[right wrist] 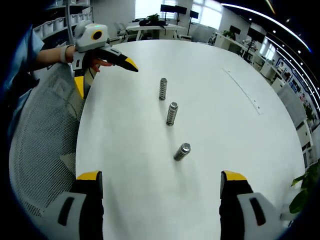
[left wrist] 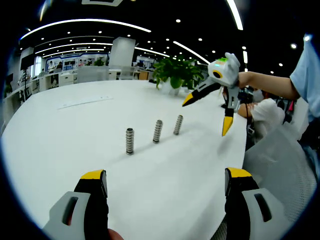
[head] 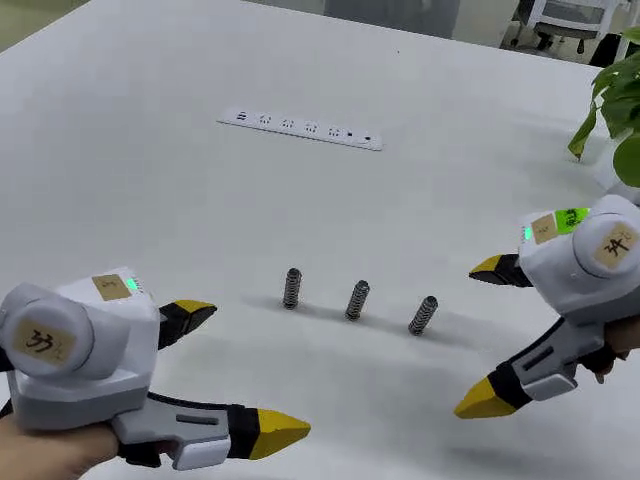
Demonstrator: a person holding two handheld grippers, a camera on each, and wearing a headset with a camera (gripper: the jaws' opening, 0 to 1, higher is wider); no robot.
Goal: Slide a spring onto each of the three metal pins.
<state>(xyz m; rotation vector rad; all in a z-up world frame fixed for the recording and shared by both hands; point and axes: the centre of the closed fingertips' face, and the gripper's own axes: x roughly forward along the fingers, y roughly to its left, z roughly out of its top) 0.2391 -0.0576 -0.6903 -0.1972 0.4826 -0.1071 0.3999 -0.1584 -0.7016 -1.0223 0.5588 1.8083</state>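
Plainly, both pairs of jaws stand spread wide and grasp nothing. The left gripper [head: 238,372] hovers over the near left part of the desk [head: 150,180], its yellow tips pointing toward the middle. The right gripper [head: 484,335] hangs over the near right part, its tips pointing back across the desk.

Between the two, well apart from either, three springs stand in a row on the bare white top: the left spring [head: 292,288], the middle spring [head: 358,300] and the right spring [head: 423,315]. Each coil is already seated around an upright pin, and in the right gripper view the round metal pin heads [right wrist: 173,105] show at the coil tops.

Beyond the row, toward the far edge of the desk, a white power strip [head: 300,129] lies flat. A green plant [head: 615,100] stands at the far right corner.
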